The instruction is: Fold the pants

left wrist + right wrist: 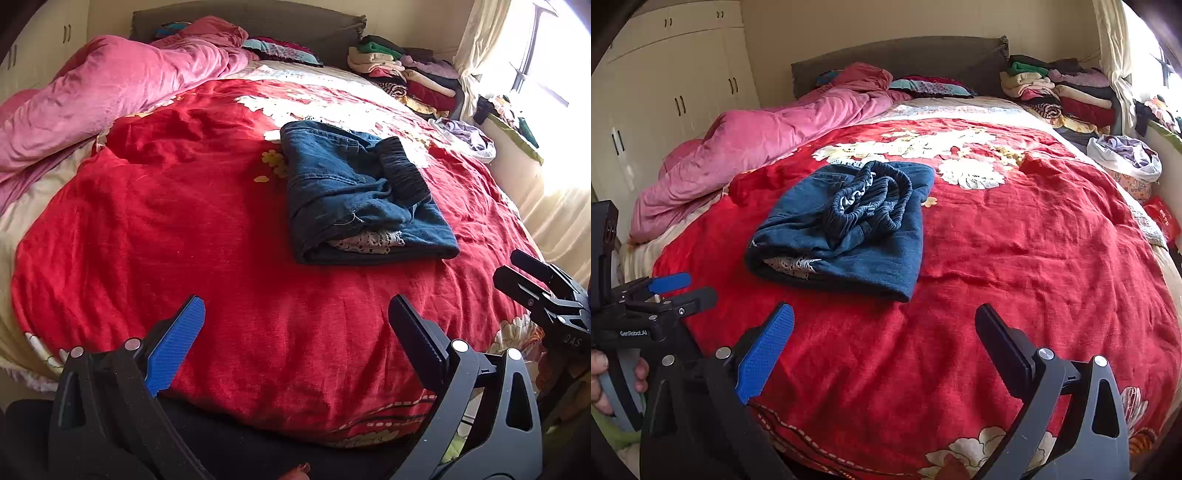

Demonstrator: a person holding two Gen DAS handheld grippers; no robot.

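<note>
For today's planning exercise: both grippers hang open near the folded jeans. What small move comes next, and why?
Probably none beyond tidying: the dark blue denim jeans lie folded on the red floral bedspread, but their elastic waistband is bunched on top. The open right gripper could flatten it.

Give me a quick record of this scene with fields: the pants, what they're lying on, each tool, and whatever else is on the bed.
pants: blue denim, folded into a compact bundle, elastic waistband bunched on top
surface: red floral bedspread
left tool: open, empty, short of the pants
right tool: open, empty, short of the pants
contact: neither tool touches the pants
other items: pink duvet heaped on the left; stack of folded clothes by the headboard
</note>
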